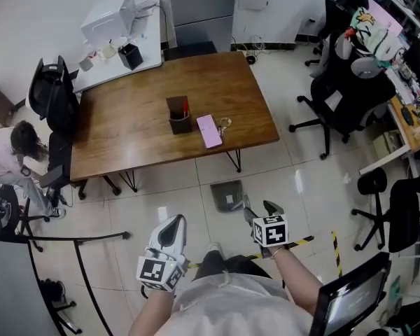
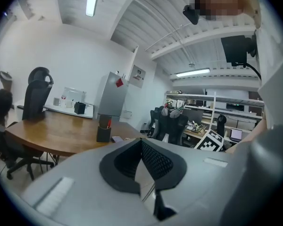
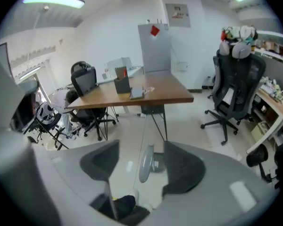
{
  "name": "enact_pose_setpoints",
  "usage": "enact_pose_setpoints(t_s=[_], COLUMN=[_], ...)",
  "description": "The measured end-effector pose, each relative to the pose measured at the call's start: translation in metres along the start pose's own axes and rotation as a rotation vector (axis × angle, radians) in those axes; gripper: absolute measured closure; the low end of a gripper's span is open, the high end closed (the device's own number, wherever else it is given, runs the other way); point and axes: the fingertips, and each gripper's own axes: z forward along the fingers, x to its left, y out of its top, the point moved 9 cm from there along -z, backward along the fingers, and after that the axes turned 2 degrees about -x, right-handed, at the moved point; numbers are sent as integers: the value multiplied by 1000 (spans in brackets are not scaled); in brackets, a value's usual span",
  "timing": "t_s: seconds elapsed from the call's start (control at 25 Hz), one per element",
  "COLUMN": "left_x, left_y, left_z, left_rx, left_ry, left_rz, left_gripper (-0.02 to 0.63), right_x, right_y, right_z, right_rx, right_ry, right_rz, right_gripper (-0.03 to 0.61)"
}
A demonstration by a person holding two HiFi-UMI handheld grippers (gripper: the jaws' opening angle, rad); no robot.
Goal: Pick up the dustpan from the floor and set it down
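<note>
Standing on the near side of a wooden table (image 1: 126, 124), a person holds a tool in each hand. The grey dustpan (image 1: 227, 194) lies on the tiled floor just off the table's near edge, close to one of its thin black legs, with its handle pointing away from the table towards the person. The right tool (image 1: 261, 210) hangs just beyond that handle, on the side away from the table. Its jaws are spread wide; in the right gripper view the handle shows in the gap between them, touching neither. The left tool (image 1: 173, 224) is further from the table and well apart from the dustpan, its jaws pressed together at the tips with nothing between them. On the table, near its middle, stand a dark pen holder (image 1: 180, 115) and a pink phone (image 1: 210, 130) just beside it. A black office chair (image 1: 343, 96) stands off the table's right end, and a seated person (image 1: 14, 152) is at its left end
</note>
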Motion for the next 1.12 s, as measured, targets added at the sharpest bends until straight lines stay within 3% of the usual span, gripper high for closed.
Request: enact_pose_setpoints(t_s=[0.08, 0.12, 0.28, 0.44, 0.76, 1.12], left_x=[-11, -18, -62, -120, -207, -219], left_y=[0, 0, 0, -5, -31, -28], left_z=[-12, -19, -49, -91, -171, -209], left_rx=[-24, -37, -87, -123, -136, -172], left_ry=[-6, -6, 4, 14, 45, -1], left_rz=[3, 8, 45, 72, 57, 84], left_gripper=[601, 600, 601, 601, 601, 601], right_x=[1, 4, 20, 32, 39, 72], right_y=[4, 6, 4, -22, -82, -103], right_z=[-34, -51, -119, -193, -293, -329], right_rx=[-108, -166, -389, -540, -627, -758], right_ry=[-8, 18, 207, 289, 392, 445], right_rz=[-1, -11, -88, -161, -136, -242], right_gripper=[498, 575, 577, 575, 577, 577])
